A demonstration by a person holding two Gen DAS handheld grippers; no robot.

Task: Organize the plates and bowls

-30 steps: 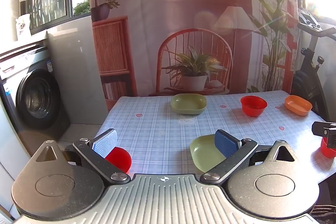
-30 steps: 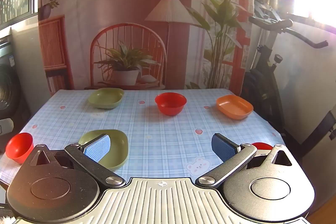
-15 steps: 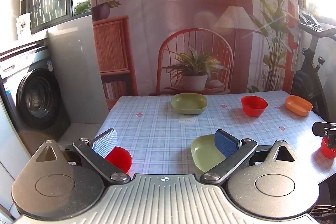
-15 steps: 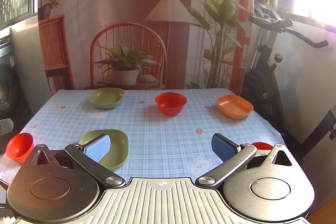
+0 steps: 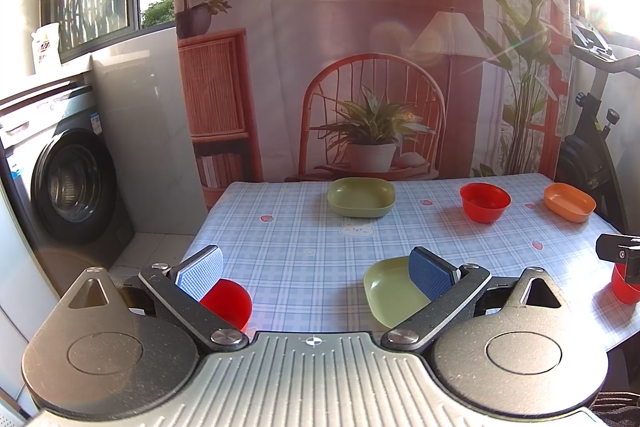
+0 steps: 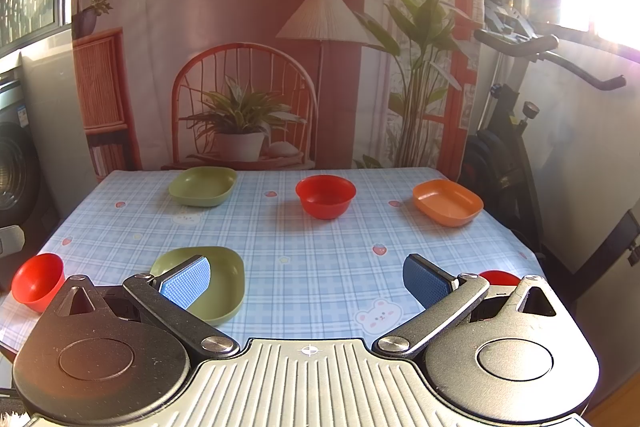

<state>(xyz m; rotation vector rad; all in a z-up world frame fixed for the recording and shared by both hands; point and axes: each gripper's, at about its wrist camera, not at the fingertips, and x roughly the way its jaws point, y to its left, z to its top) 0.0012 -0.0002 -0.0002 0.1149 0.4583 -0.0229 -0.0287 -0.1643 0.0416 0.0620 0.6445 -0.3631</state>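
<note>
On the checked tablecloth a green plate (image 5: 361, 197) sits at the back, with a red bowl (image 5: 484, 202) and an orange plate (image 5: 569, 202) to its right. A second green plate (image 5: 390, 291) lies near the front, partly behind my left gripper's right finger. A red bowl (image 5: 230, 303) sits at the front left and another red bowl (image 5: 622, 287) at the front right. My left gripper (image 5: 316, 273) is open and empty above the front edge. My right gripper (image 6: 306, 277) is open and empty; the near green plate (image 6: 222, 279) is behind its left finger and a red bowl (image 6: 494, 277) behind its right.
A washing machine (image 5: 60, 183) stands to the left of the table (image 5: 300, 247). An exercise bike (image 6: 516, 131) stands at the right. A printed backdrop hangs behind the table's far edge. The right gripper's tip (image 5: 618, 253) shows at the left view's right edge.
</note>
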